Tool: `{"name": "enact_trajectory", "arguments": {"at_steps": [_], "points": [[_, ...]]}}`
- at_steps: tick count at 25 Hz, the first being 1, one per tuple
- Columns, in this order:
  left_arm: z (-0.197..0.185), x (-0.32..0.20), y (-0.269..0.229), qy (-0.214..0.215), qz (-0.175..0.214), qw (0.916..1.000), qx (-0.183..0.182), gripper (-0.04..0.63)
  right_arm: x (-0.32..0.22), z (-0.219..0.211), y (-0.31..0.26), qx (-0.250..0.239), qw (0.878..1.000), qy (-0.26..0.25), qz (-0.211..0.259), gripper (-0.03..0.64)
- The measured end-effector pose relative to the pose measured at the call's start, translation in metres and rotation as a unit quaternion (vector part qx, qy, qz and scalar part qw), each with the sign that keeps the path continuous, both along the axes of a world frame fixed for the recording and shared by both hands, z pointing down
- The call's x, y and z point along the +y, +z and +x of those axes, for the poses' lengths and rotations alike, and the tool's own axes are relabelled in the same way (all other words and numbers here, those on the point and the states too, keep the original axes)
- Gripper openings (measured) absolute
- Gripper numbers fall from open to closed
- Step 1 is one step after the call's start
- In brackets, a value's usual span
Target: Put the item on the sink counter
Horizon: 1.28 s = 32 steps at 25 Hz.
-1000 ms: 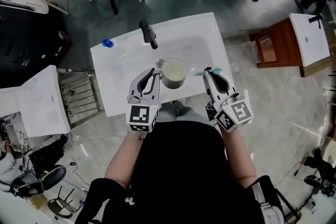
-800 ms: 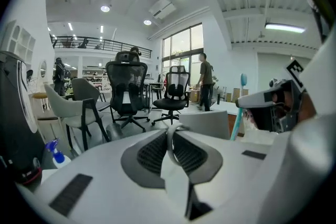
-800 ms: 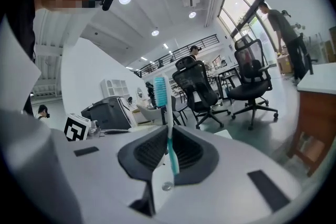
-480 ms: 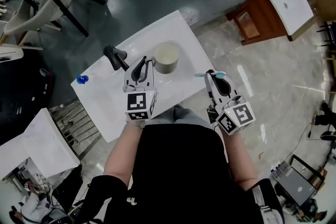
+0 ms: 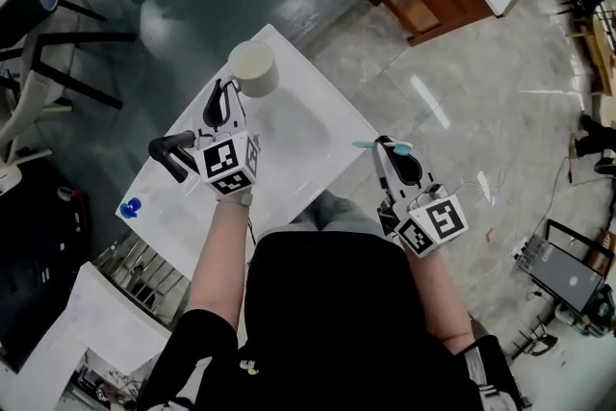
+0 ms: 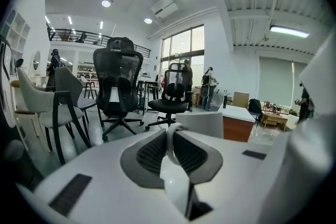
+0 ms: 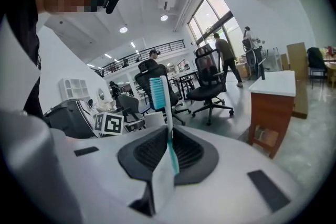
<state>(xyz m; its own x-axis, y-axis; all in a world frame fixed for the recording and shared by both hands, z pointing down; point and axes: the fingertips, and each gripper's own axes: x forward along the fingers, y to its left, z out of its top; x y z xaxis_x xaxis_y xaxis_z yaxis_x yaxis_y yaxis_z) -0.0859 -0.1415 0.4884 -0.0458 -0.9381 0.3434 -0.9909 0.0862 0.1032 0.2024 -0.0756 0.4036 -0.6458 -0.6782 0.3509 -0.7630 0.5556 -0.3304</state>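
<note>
faucet beside left gripper

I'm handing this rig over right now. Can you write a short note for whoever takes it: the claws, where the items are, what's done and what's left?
Left claw: shut on the handle of the white cup. The cup is at the far corner of the sink counter; I cannot tell whether it rests there or hangs just above.
Right claw: shut on the teal toothbrush, held near the counter's right edge.
Done: nothing released yet.
Left: set the cup down and open the left claw. The toothbrush probably goes on the counter too.
</note>
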Motion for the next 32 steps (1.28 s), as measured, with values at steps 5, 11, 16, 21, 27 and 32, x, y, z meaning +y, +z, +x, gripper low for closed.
{"name": "enact_trajectory", "arguments": {"at_steps": [5, 11, 16, 21, 27, 32], "points": [[-0.008, -0.032, 0.027, -0.008, -0.009, 0.9999, 0.002, 0.053, 0.001, 0.013, 0.008, 0.013, 0.999, 0.034, -0.015, 0.049], [0.0, -0.057, 0.058, 0.008, -0.022, 0.9997, 0.0, 0.055, 0.009, 0.024, 0.012, 0.023, 0.997, 0.07, -0.028, 0.051], [0.012, -0.066, 0.073, 0.024, -0.02, 0.9995, -0.001, 0.054, 0.017, 0.036, 0.018, 0.031, 0.994, 0.098, -0.039, 0.051], [0.019, -0.071, 0.069, 0.035, -0.002, 0.9993, -0.014, 0.055, 0.023, 0.045, 0.02, 0.033, 0.992, 0.118, -0.043, 0.049], [0.024, -0.062, 0.072, 0.045, -0.005, 0.9987, -0.021, 0.054, 0.031, 0.047, 0.022, 0.032, 0.991, 0.124, -0.044, 0.049], [0.028, -0.053, 0.076, 0.052, -0.008, 0.9982, -0.03, 0.055, 0.04, 0.049, 0.021, 0.032, 0.991, 0.127, -0.04, 0.049]]}}
